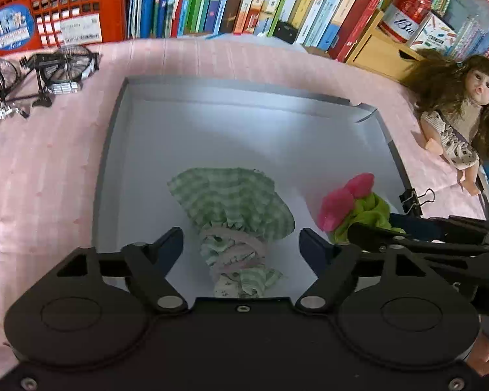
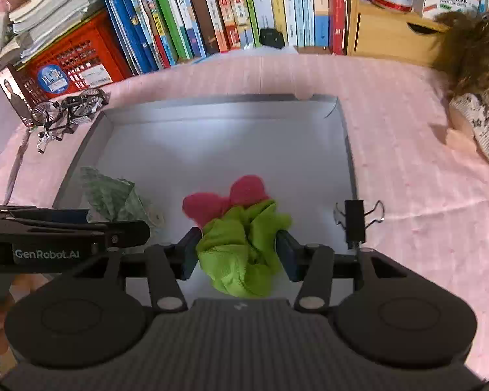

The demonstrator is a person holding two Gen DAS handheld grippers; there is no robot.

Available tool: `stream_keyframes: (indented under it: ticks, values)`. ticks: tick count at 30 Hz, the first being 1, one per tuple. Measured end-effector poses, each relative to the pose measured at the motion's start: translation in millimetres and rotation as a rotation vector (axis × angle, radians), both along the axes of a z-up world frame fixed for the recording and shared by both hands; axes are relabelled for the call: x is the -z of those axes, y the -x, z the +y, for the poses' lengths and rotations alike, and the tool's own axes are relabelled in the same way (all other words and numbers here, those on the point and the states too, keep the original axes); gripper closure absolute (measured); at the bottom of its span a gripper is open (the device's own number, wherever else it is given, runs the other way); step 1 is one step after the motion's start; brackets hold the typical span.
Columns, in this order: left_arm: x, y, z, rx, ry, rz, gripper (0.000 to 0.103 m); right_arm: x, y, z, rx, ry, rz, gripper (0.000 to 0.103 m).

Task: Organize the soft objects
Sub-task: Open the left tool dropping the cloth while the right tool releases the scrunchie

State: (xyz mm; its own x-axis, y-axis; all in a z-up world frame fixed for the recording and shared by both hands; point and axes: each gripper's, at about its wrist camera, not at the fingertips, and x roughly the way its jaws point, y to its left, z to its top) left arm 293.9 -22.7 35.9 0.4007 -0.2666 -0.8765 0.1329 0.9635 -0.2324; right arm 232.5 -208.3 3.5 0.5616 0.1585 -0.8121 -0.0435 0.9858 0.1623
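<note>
Lying inside the shallow grey tray (image 1: pixel 107 150), a green gingham doll dress (image 1: pixel 234 208) with ruffled pink-trimmed tiers sits between the spread fingers of the left gripper (image 1: pixel 241 244), which touch nothing. Only the left wrist view shows the face of the long-haired doll (image 1: pixel 463 114) beyond the tray's right wall. The right wrist view shows the right gripper (image 2: pixel 238 251) clamped on crumpled lime-green cloth (image 2: pixel 241 254) with fuzzy pink lobes, over the tray's near end, beside a black binder clip (image 2: pixel 355 221) on the rim.

"GenRobot.AI" — left tool (image 2: pixel 78 228)
</note>
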Motion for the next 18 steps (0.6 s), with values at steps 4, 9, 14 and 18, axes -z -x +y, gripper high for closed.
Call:
stream_keyframes:
  ticks: [4,9,14,18]
  values:
    - [-10,7,1,0.014,-0.001,-0.038,0.023,-9,6,-3,-0.005,-0.010,-0.037,0.033]
    - [-24,19,4,0.028,-0.005,-0.091,0.021,-22,21,-2,-0.027,-0.010,-0.094,0.028]
    - [-36,34,7,0.042,0.009,-0.134,0.021,-38,41,2,-0.053,-0.004,-0.166,0.025]
    - [-49,53,9,0.057,0.025,-0.186,0.020,-50,60,7,-0.075,0.001,-0.227,0.021]
